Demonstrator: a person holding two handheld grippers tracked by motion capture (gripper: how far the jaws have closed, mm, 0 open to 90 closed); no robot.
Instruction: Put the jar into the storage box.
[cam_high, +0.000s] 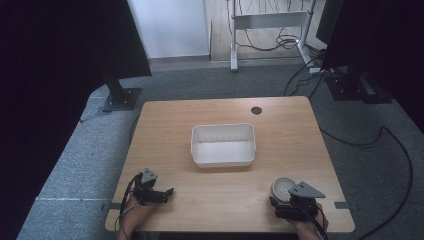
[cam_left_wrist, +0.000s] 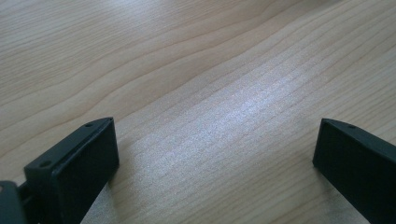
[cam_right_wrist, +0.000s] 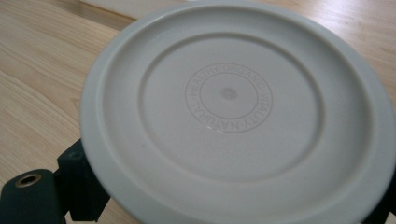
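A round white container with a flat embossed lid (cam_right_wrist: 229, 93) sits at the table's near right corner (cam_high: 283, 188). My right gripper (cam_high: 286, 199) is shut on it, its black jaws reaching under the lid's rim on either side (cam_right_wrist: 229, 200). At the near left, my left gripper (cam_high: 168, 193) rests low over bare wood. Its jaws stand wide open with nothing between them (cam_left_wrist: 215, 135). A hand holds each gripper at the table's front edge.
An empty white rectangular tub (cam_high: 223, 127) stands mid-table on the wooden table (cam_high: 290, 140). A dark cable hole (cam_high: 256, 110) lies behind it. Black stands and loose cables sit on the grey floor around the table.
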